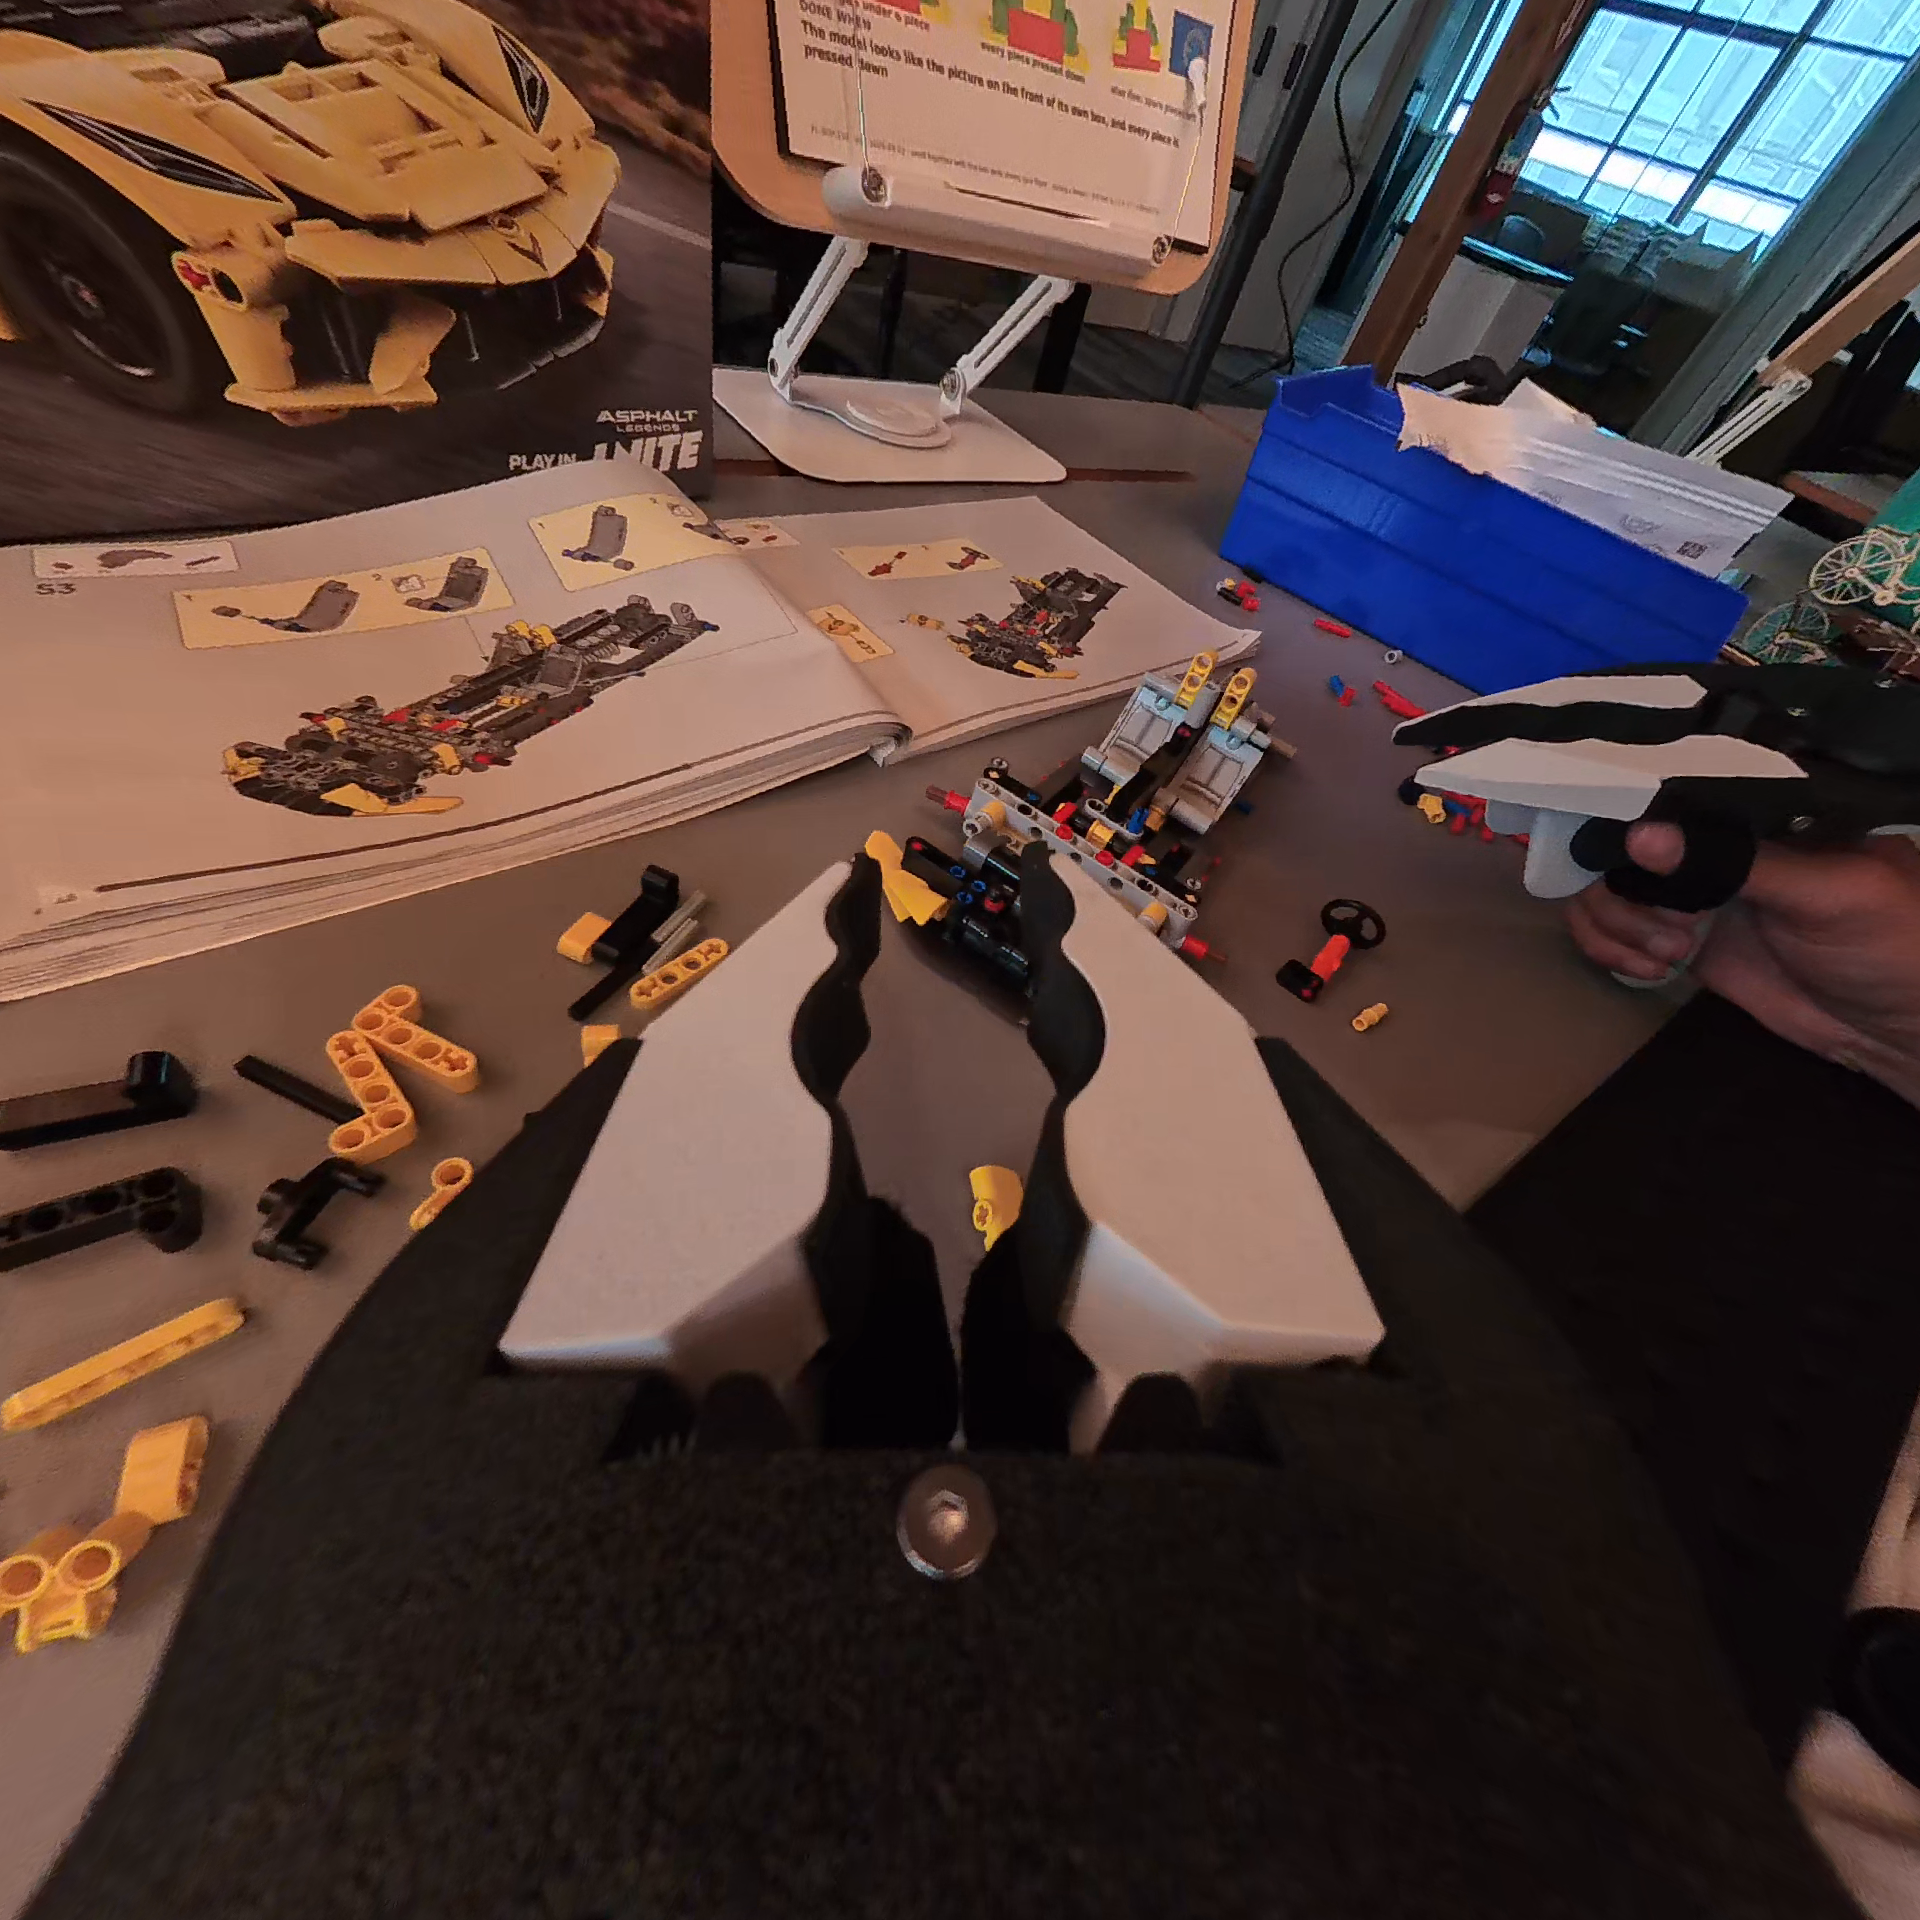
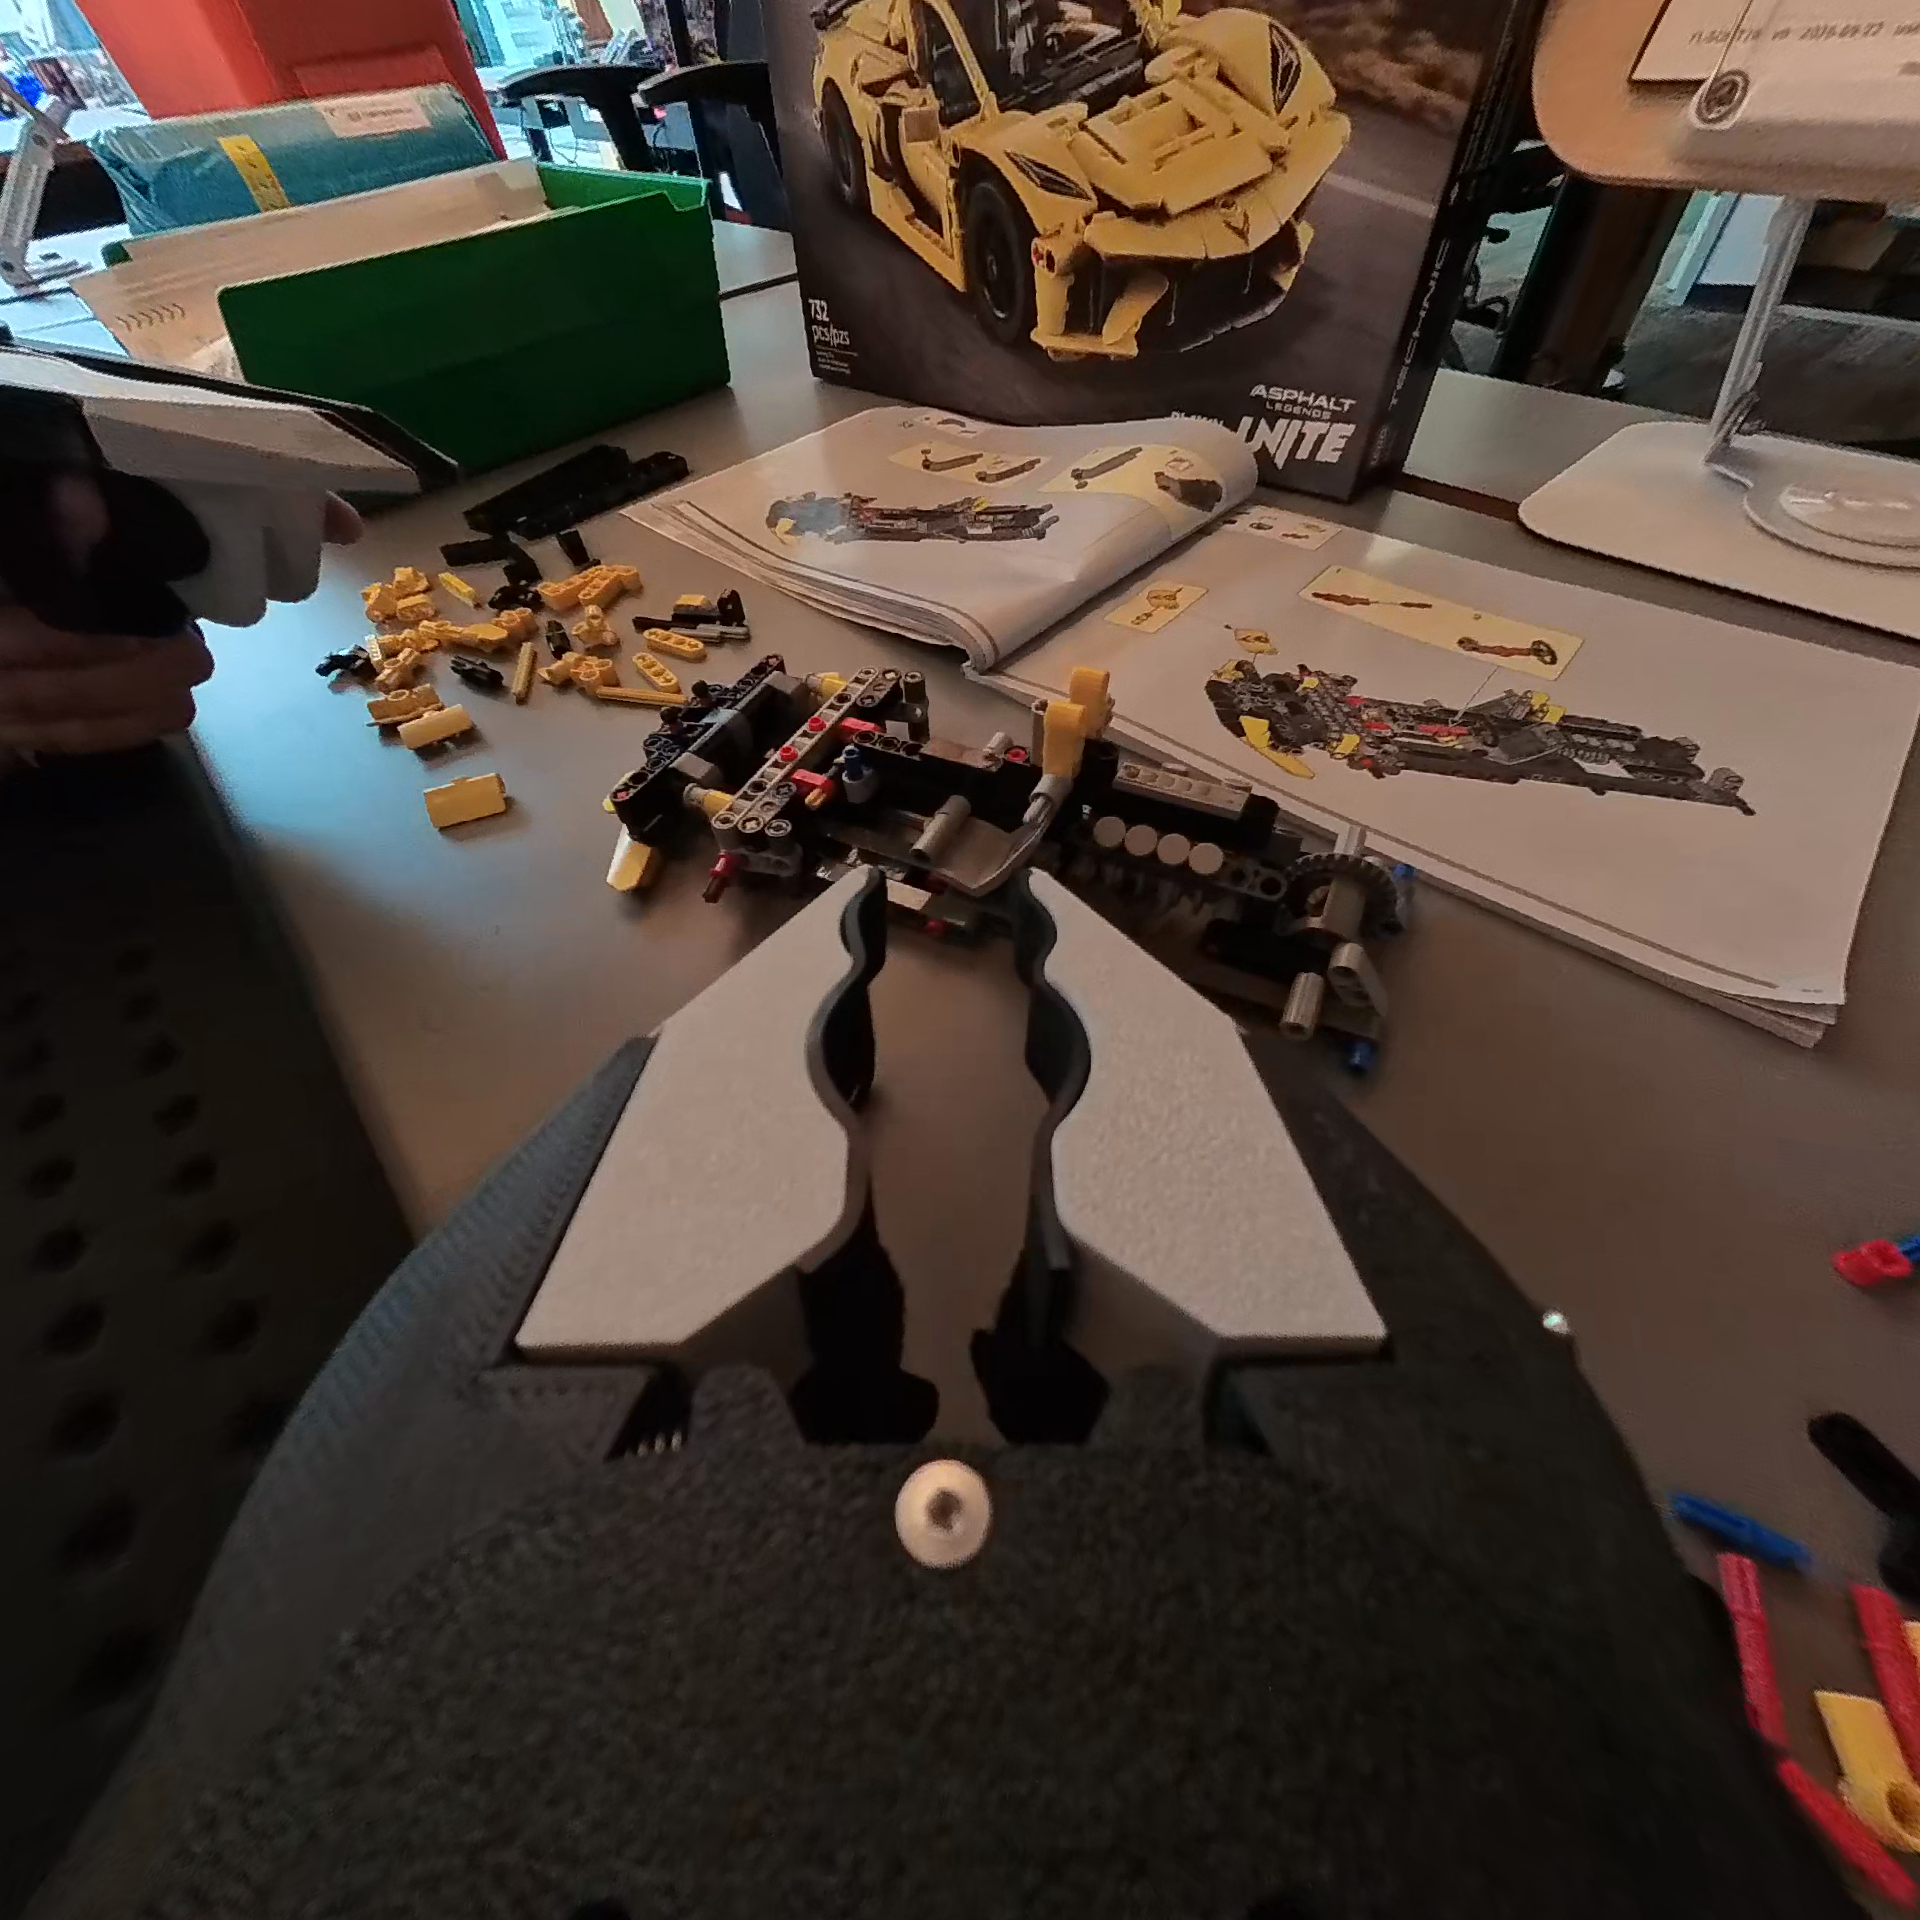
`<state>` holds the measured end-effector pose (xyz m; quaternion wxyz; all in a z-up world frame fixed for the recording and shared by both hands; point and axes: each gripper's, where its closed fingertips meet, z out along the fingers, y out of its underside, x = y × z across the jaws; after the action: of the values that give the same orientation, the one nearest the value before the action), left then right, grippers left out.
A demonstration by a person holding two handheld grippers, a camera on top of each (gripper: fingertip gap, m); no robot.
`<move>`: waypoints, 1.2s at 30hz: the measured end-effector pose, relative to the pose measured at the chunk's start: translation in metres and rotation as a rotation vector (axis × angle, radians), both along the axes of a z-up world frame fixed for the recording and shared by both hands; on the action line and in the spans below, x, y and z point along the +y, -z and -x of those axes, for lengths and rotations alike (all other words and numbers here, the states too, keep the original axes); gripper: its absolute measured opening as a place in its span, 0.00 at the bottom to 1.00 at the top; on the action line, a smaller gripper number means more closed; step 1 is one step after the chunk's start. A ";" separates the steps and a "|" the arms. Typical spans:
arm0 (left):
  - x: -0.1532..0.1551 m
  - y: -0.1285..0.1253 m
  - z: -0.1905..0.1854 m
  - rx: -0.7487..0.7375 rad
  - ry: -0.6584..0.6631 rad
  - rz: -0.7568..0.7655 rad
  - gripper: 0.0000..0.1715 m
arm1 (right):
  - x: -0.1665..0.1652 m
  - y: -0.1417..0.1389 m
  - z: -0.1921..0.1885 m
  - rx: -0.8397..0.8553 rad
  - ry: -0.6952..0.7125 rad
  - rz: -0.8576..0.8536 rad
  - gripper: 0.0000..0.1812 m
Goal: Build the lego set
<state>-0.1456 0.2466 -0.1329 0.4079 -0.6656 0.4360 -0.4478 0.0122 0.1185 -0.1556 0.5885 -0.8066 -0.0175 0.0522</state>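
A grey bench [image 1: 1382, 1060] holds a half-built toy car frame [image 2: 935, 800], black and grey with red, blue and yellow pins, lying near the middle just in front of an open instruction booklet [image 1: 436, 717].

The left hand-held gripper [image 1: 951, 883] hovers with its 2 fingers parted by a clear gap and nothing between them; its tips sit just at the near end of the frame. The right hand-held gripper [image 2: 951, 899] is likewise parted and empty, with its tips close to the frame's side. In the left wrist view it shows at the right edge with its fingers nearly together, held in a person's hand [image 1: 1766, 935].

Loose yellow and black pieces [image 2: 499, 644] crowd the bench to the left of the frame. Small red and blue pins [image 1: 1371, 691] are scattered to the right, near a blue bin [image 1: 1455, 540]. A green bin [image 2: 478, 322] stands at the far left. Bare bench lies between the frame and the near edge.

Behind the booklet stands the set's box [image 2: 1122, 208], showing a yellow sports car and bearing printed lettering. A printed sheet sits on a white stand [image 1: 894, 416].
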 end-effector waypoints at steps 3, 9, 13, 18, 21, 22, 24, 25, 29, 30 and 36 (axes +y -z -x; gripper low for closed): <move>0.000 0.001 0.000 0.004 0.004 0.003 0.14 | 0.000 0.000 0.000 0.011 -0.001 0.001 0.12; -0.001 0.001 -0.001 0.007 0.007 0.009 0.14 | 0.000 0.001 0.000 0.021 -0.002 0.003 0.12; 0.000 0.001 -0.001 0.004 0.006 0.014 0.14 | 0.000 0.001 0.000 0.024 -0.005 0.005 0.12; 0.001 0.001 0.000 0.000 0.006 0.023 0.14 | 0.000 0.002 0.000 0.028 -0.004 0.006 0.12; 0.001 0.001 0.000 -0.002 0.006 0.026 0.14 | 0.000 0.002 0.000 0.030 -0.004 0.007 0.12; 0.001 0.001 0.000 -0.002 0.007 0.027 0.14 | 0.000 0.002 0.000 0.031 -0.004 0.008 0.12; 0.001 0.001 0.000 -0.003 0.006 0.027 0.14 | 0.000 0.002 0.000 0.031 -0.004 0.007 0.12; 0.001 0.000 0.000 -0.004 0.006 0.028 0.14 | 0.000 0.002 0.000 0.032 -0.004 0.008 0.12; 0.001 0.000 0.000 -0.008 0.003 0.029 0.14 | 0.000 0.002 0.000 0.033 -0.005 0.010 0.12; 0.002 -0.001 0.001 -0.013 -0.002 0.029 0.13 | 0.000 0.002 0.000 0.034 -0.005 0.009 0.12; 0.032 -0.012 0.038 -0.035 -0.139 0.033 0.13 | 0.001 0.002 -0.001 0.041 -0.003 0.010 0.12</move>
<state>-0.1836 0.2788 -0.1205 0.4346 -0.6928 0.3743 -0.4372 0.0135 0.1196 -0.1576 0.5844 -0.8084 -0.0063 0.0697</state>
